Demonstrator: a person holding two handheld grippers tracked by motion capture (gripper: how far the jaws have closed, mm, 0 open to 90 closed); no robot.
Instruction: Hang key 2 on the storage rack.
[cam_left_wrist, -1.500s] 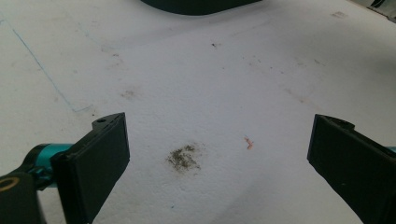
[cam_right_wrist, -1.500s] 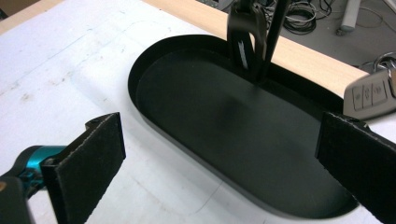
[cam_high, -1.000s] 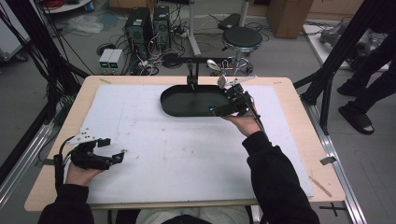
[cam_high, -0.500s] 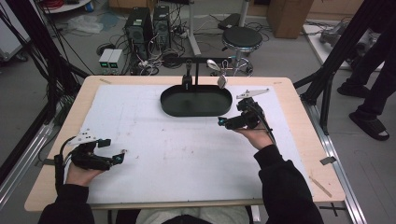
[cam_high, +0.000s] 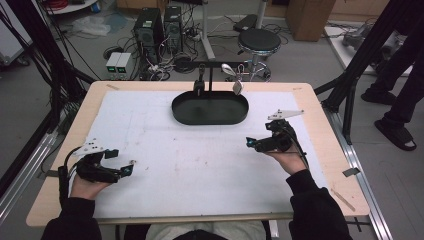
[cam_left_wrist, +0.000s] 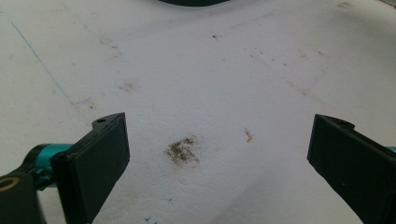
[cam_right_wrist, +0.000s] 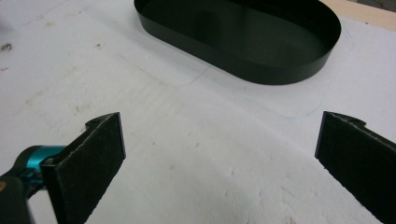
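right gripper (cam_high: 251, 144) – jaws spread wide, holding nothing, over the white mat (cam_high: 150, 125) near the table's right side | black oval tray (cam_high: 210, 108) – empty, at the mat's far middle, apart from both grippers | left gripper (cam_high: 127, 171) – jaws wide apart, empty, low at the near-left

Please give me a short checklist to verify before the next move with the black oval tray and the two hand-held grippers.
1. Right hand-held gripper open and holding nothing: ok, its jaws stand wide apart in the right gripper view.
2. Left hand-held gripper open and holding nothing: ok.
3. Black oval tray flat on the white sheet: ok.
4. Tray holds nothing: ok, its floor looks bare.
5. Path from the right hand-held gripper to the tray free: ok, bare sheet lies between them.
6. Spoons secure on the stand behind the tray: cannot tell.
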